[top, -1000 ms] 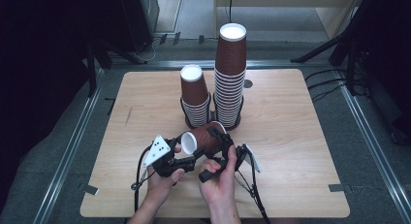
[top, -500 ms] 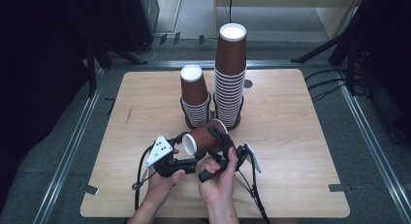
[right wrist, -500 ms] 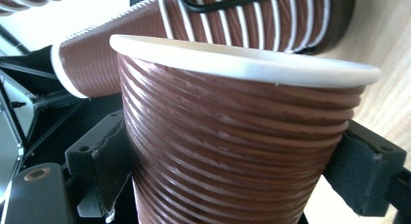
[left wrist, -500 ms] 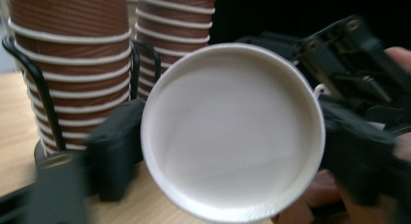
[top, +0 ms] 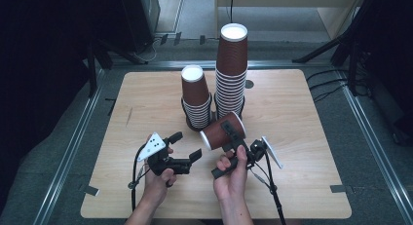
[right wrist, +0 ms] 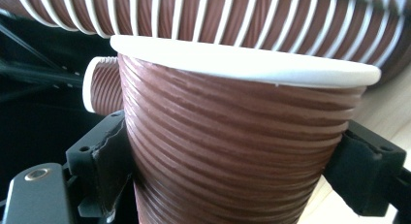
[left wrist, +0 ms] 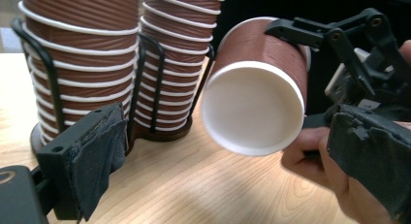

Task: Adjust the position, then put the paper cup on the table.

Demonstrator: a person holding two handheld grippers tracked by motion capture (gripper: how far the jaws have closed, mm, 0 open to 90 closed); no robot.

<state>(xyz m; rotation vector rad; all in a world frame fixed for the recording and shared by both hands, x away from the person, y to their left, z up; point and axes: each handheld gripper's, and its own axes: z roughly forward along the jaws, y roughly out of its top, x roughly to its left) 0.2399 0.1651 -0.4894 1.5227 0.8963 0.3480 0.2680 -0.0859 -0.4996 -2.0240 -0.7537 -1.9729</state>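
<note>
My right gripper (top: 227, 132) is shut on a single ribbed brown paper cup (top: 220, 132), held on its side above the table in front of the stacks. In the right gripper view the cup (right wrist: 232, 136) is squeezed between both pads (right wrist: 109, 158). My left gripper (top: 186, 146) stands open with nothing between its jaws, a short way left of the cup. In the left gripper view the cup's white end (left wrist: 252, 105) faces that camera. Behind stand a short stack of brown cups (top: 196, 96) and a tall stack (top: 230, 69), both upside down in black wire holders.
The wooden table (top: 302, 108) has bare room to the left and right of the stacks. Metal rails (top: 78, 137) run along the table's sides, and cables (top: 270, 191) trail from both grippers toward the near edge.
My right gripper has carried the cup to the right and slightly up, away from the left gripper. The left gripper has stayed about in place, now apart from the cup.
</note>
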